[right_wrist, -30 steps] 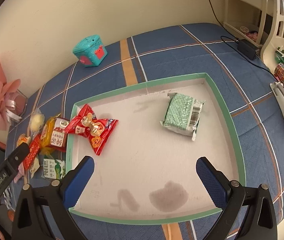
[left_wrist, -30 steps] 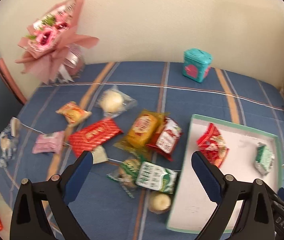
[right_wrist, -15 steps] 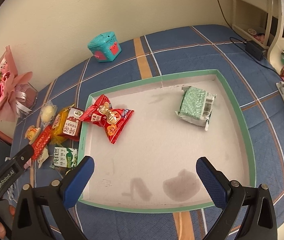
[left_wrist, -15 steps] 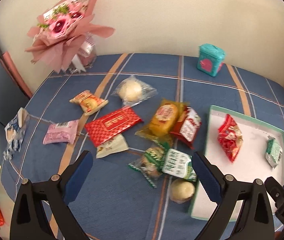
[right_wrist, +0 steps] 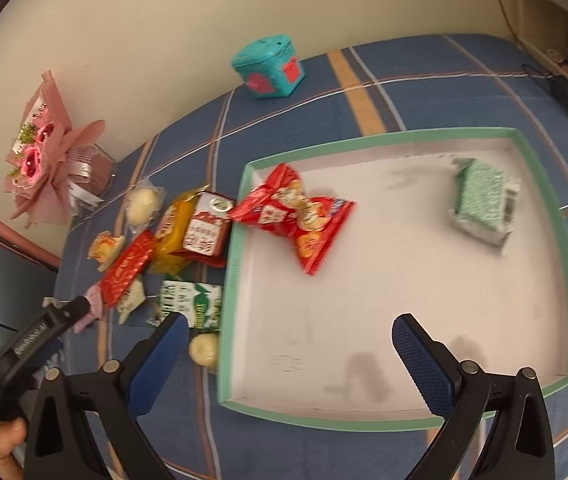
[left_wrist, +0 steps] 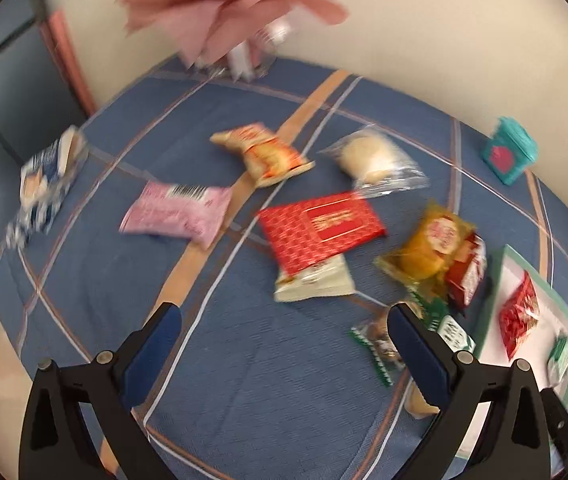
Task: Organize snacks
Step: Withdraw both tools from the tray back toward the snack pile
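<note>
Several snack packets lie on the blue plaid cloth. In the left wrist view my open, empty left gripper (left_wrist: 284, 320) hangs above bare cloth, below a flat red packet (left_wrist: 321, 228), a white packet (left_wrist: 315, 280) and a pink packet (left_wrist: 178, 216). An orange packet (left_wrist: 429, 250) lies to the right. In the right wrist view my open, empty right gripper (right_wrist: 289, 332) hovers over the front left of the green-rimmed tray (right_wrist: 231, 280), which holds a red packet (right_wrist: 297, 216) and a green packet (right_wrist: 483, 200). The left gripper's body (right_wrist: 28, 344) shows at lower left.
A pink bouquet (right_wrist: 48, 156) stands at the back left by the wall. A teal box (right_wrist: 270, 66) sits at the back. A blue packet (left_wrist: 44, 184) lies at the cloth's left edge. A cable and adapter (right_wrist: 563, 88) lie at the far right.
My left gripper has swung left and closer over the loose snacks; the tray has slid to its right edge. My right gripper has shifted left over the tray's front left corner. Both stay open.
</note>
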`<state>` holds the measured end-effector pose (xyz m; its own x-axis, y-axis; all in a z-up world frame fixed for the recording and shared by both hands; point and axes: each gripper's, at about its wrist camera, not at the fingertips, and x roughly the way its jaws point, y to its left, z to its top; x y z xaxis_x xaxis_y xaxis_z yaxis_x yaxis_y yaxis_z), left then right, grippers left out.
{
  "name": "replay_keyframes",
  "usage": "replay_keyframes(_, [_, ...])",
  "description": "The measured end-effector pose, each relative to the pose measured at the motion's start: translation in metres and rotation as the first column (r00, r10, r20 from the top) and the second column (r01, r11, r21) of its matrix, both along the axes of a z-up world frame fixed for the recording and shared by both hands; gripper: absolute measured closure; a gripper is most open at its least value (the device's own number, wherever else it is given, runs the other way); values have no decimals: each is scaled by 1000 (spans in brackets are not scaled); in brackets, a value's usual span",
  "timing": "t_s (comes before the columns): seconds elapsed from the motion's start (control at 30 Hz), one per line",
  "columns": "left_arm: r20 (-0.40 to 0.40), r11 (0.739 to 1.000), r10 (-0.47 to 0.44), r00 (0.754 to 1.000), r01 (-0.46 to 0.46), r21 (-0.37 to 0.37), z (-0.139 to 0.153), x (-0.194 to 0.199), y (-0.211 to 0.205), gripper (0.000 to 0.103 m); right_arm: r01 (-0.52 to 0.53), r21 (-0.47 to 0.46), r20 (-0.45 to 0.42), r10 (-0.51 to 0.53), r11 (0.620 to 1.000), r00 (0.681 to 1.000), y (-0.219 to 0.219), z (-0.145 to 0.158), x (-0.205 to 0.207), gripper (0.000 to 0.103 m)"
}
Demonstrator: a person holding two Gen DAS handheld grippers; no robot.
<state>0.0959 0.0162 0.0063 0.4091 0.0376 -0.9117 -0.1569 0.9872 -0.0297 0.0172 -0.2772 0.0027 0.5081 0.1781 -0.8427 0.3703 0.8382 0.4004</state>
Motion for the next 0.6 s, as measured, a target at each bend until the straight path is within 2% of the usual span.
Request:
replay_keyframes(0.17, [-45, 997, 47, 998, -50, -52, -9, 5, 18, 1, -49, 15, -11, 49, 999, 999, 23, -2, 13, 0])
replay_keyframes(0.33, [-105, 995, 15, 994, -24, -92, -22, 5, 13, 1, -106, -17, -17, 106, 994, 994, 47, -1, 20, 1])
replay_keyframes(0.47, [-155, 996, -33, 987, 20, -83, -36, 7, 0, 1, -179, -40, -20, 178, 983, 984, 67, -2, 25, 15])
replay_keyframes(0.6, [-190, 997, -36, 981, 22, -78, -48, 8, -4, 1, -245, -47, -39, 243, 968, 969, 82, -8, 29, 31])
